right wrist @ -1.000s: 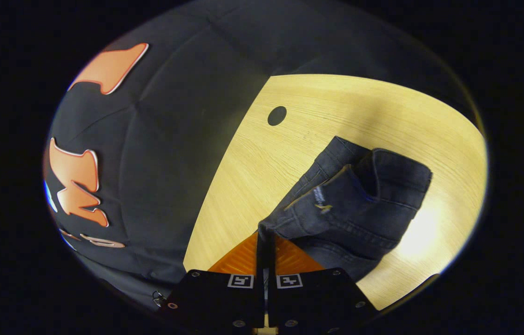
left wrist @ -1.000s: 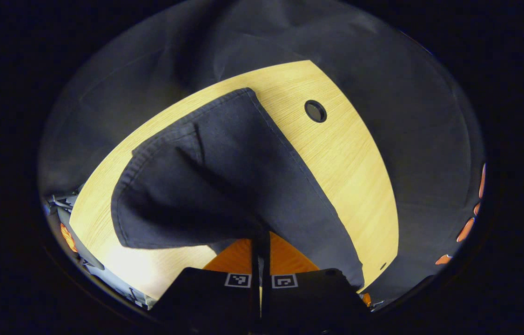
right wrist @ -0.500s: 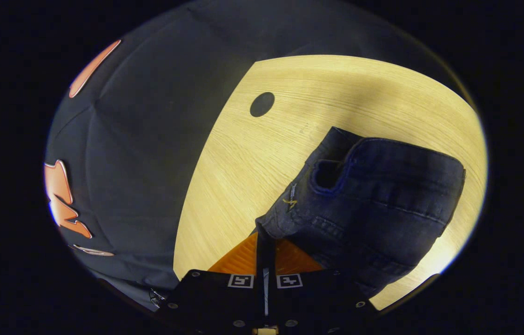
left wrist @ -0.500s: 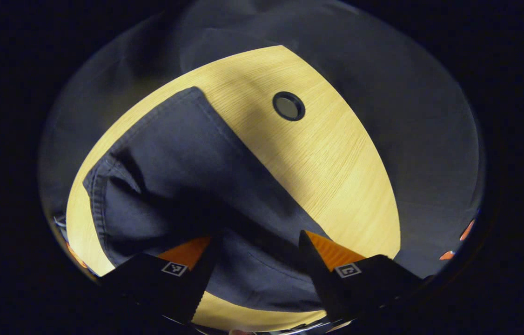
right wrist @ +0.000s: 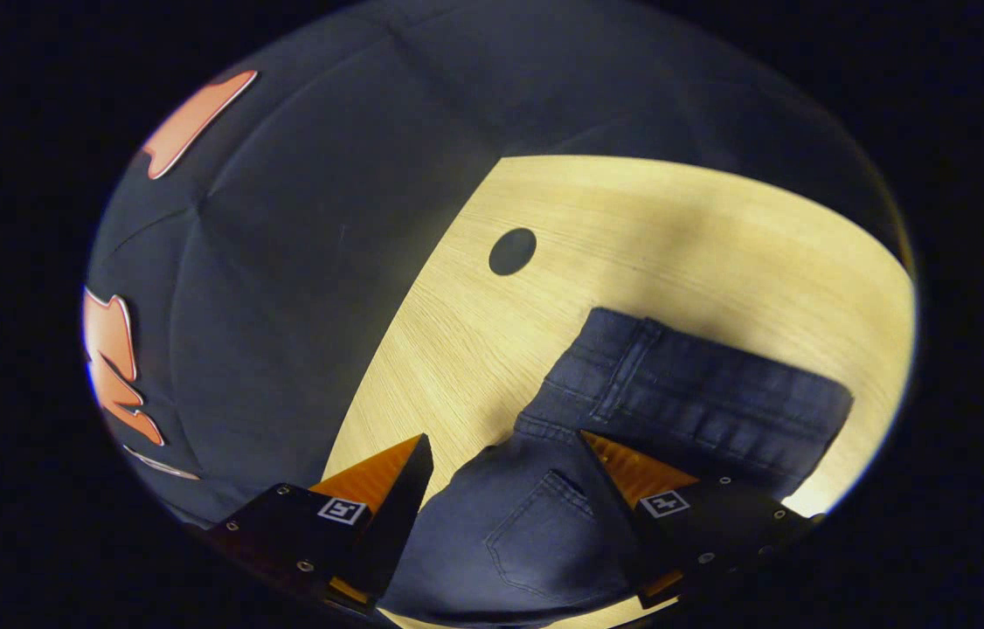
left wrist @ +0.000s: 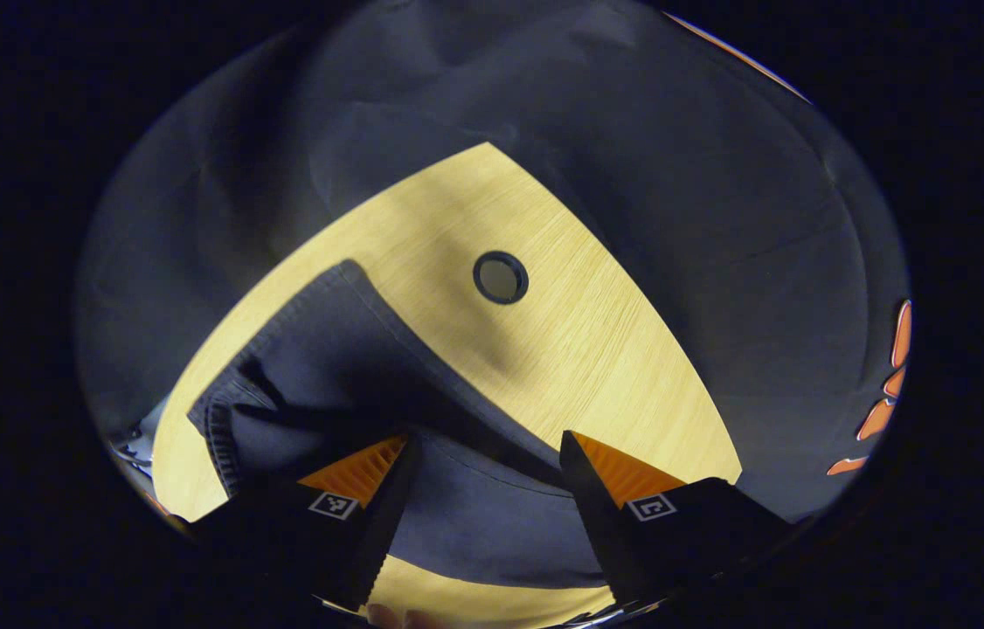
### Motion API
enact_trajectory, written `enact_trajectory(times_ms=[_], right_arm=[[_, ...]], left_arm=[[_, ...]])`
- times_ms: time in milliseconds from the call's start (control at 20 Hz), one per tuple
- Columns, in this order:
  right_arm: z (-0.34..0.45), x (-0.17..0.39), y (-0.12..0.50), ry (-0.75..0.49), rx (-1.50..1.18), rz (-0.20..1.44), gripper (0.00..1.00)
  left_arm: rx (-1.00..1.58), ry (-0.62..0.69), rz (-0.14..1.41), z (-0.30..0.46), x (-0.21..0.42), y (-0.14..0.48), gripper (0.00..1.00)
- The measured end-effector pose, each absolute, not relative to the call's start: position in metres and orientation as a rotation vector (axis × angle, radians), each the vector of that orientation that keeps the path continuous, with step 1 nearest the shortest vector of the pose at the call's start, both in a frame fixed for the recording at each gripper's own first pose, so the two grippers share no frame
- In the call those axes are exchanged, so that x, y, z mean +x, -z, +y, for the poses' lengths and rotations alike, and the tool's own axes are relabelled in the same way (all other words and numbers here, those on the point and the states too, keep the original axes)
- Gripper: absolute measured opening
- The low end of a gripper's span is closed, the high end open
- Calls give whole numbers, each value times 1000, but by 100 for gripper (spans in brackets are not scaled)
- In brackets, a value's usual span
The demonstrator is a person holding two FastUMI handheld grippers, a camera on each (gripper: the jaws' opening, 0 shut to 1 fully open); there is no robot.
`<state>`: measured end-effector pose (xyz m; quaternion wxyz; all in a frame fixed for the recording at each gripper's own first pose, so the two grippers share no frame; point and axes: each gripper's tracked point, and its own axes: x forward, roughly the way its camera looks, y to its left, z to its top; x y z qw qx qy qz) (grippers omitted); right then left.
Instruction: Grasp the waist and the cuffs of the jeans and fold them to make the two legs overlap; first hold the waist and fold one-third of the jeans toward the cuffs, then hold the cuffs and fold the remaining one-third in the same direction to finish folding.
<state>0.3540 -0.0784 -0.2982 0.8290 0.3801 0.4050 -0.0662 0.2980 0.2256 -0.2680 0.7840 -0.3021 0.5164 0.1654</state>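
L gripper (left wrist: 483, 454): jaws spread wide, nothing held, hanging just above the jeans (left wrist: 343, 367). Jeans lie on the worktop (left wrist: 597, 367), dark denim, matte; stitched hem edge w/ ribbed seam at the near-left corner, cloth bunched in soft folds there. Worktop is pale wood-grain laminate w/ a round cable hole (left wrist: 501, 277), dark ring around it.

R gripper (right wrist: 505, 459): jaws also apart, gripping nothing, over the jeans (right wrist: 684, 393). Here the denim is folded over itself; a patch pocket (right wrist: 536, 533) w/ double stitching sits btwn the fingers, thick seamed band beyond it. No legible label or writing on the denim. Same hole (right wrist: 512, 252) in the worktop (right wrist: 474, 349), well clear of the cloth.
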Motion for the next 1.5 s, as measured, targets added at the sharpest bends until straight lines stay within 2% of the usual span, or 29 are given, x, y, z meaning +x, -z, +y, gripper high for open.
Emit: enact_trajectory(times_ms=[150, 250, 350, 650, 850, 950, 1050, 1150, 1350, 1500], right_arm=[[-88, 349, 282, 139, 769, 817, 98], [-95, 344, 260, 132, 745, 786, 98], [-98, 334, 237, 121, 748, 757, 98], [-120, 294, 165, 101, 691, 641, 98], [-145, 259, 143, 92, 607, 588, 98], [-154, 240, 145, 82, 592, 582, 98], [-161, 227, 154, 81, 627, 586, 98], [-168, 216, 175, 101, 663, 611, 98], [-178, 212, 223, 135, 795, 688, 98], [-190, 215, 261, 193, 870, 748, 98]], left_arm=[[-351, -471, 1015, 299, 298, 233, 98], [-284, -443, 978, 313, 299, 210, 98], [-254, -407, 929, 297, 303, 185, 98], [-173, -297, 622, 256, 303, 97, 99], [-188, -186, 454, 210, 273, 39, 99], [-178, -138, 350, 177, 256, 8, 99], [-121, -168, 239, 162, 235, -13, 98], [-87, -137, 170, 139, 215, -23, 98], [-57, -95, 124, 97, 168, -39, 98], [-4, -109, 102, 71, 143, -37, 98]])
